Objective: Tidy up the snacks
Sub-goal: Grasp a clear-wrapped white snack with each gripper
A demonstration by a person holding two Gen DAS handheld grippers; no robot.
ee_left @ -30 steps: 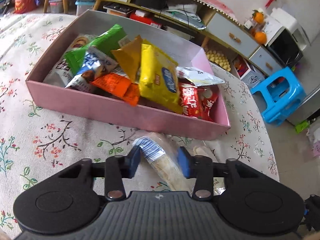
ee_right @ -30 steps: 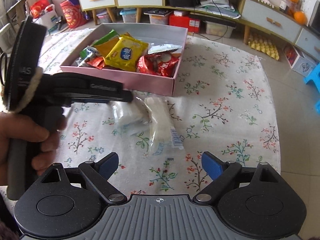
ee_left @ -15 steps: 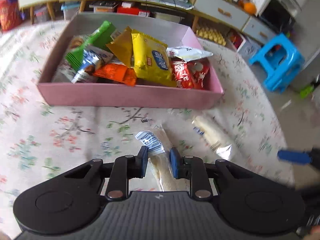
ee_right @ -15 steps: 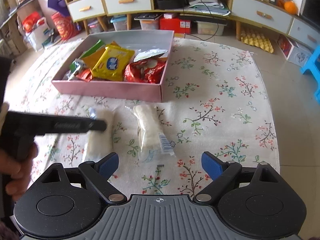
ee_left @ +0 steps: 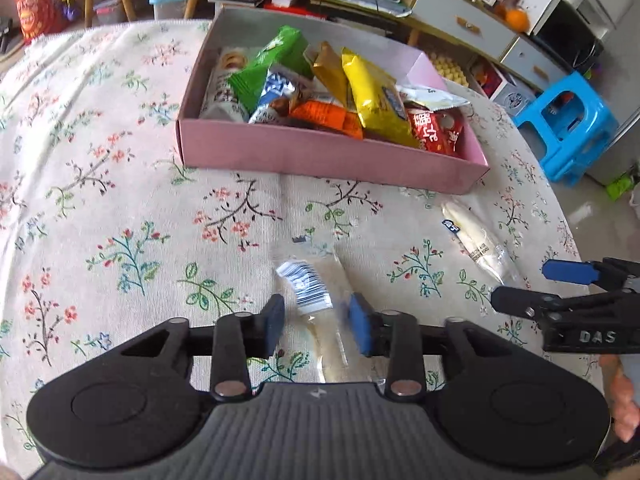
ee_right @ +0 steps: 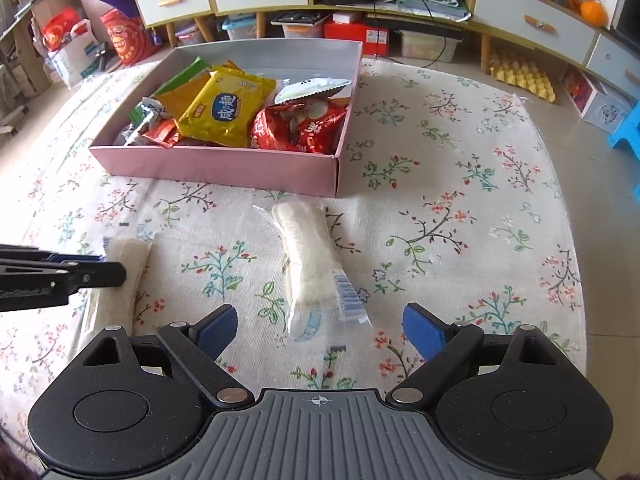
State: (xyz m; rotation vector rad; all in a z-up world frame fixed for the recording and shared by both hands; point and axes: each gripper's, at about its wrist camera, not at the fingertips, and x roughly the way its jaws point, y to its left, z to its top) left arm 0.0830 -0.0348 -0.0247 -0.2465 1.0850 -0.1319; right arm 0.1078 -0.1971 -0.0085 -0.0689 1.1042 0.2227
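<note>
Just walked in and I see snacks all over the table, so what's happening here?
A person with a gripper in each hand is sorting snacks into the pink box, which already holds many packets. Two clear-wrapped white snacks lie on the floral tablecloth in front of it. The left gripper is open around the left wrapped snack, not clamping it. The right gripper is wide open just short of the right wrapped snack.

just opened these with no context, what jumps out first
The pink box crammed with bright snack packs sits at the far side of the floral cloth, a yellow pack on top. In front of it two clear-wrapped pale snacks lie on the cloth: one between the fingers of the left gripper, the other ahead of the wide-open right gripper.
</note>
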